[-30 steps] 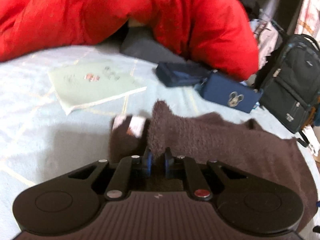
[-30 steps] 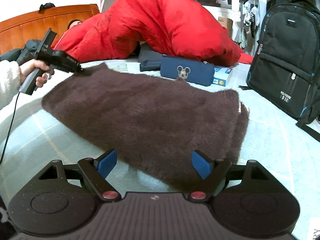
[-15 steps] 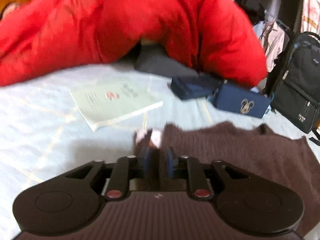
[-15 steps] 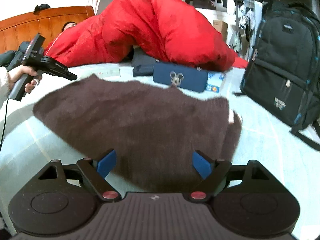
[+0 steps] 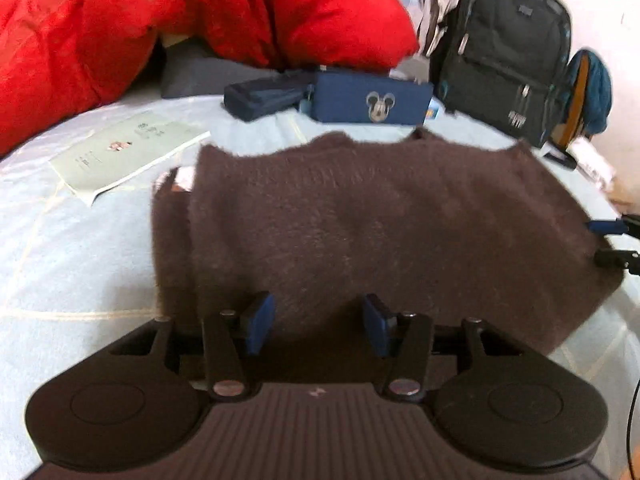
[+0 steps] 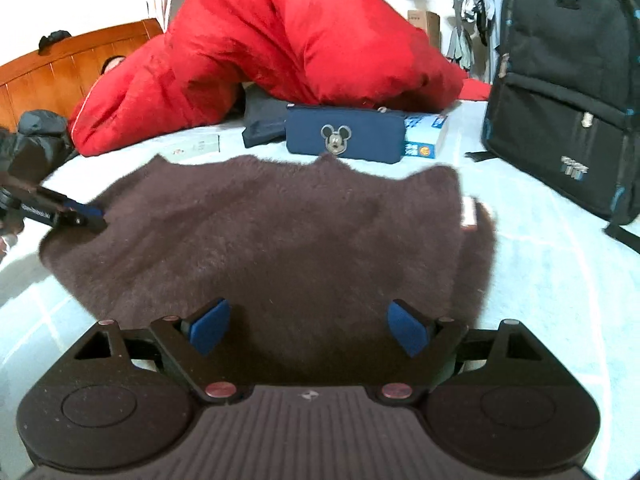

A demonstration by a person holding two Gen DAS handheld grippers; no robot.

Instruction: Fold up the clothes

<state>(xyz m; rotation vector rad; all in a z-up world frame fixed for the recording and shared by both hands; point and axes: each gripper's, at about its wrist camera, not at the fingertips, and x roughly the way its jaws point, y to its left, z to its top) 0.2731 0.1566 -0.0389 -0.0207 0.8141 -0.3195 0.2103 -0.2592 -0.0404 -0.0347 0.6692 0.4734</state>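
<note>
Blue-padded fingers [image 5: 260,322] of the left gripper [image 5: 316,324] are spreading, nothing pinched; the right gripper [image 6: 308,326] gapes wide, also empty. Both tilt down over one brown sweater [image 5: 380,224], folded on the pale bedsheet [image 5: 72,264]. Beyond lie one booklet [image 5: 128,150], one blue pouch [image 5: 372,98], one red duvet [image 6: 280,40] and one black backpack [image 6: 568,80].

Sweater [image 5: 380,220] flat on the bed [image 5: 72,264], pouch [image 5: 372,98] behind it, booklet [image 5: 128,152] left, backpack [image 5: 504,52] right.

a red quilt [image 6: 288,52] lies bunched on the bed [image 6: 540,264]. near it sit a blue pouch [image 6: 344,140], a booklet [image 5: 124,152] and a black backpack [image 6: 568,80].
</note>
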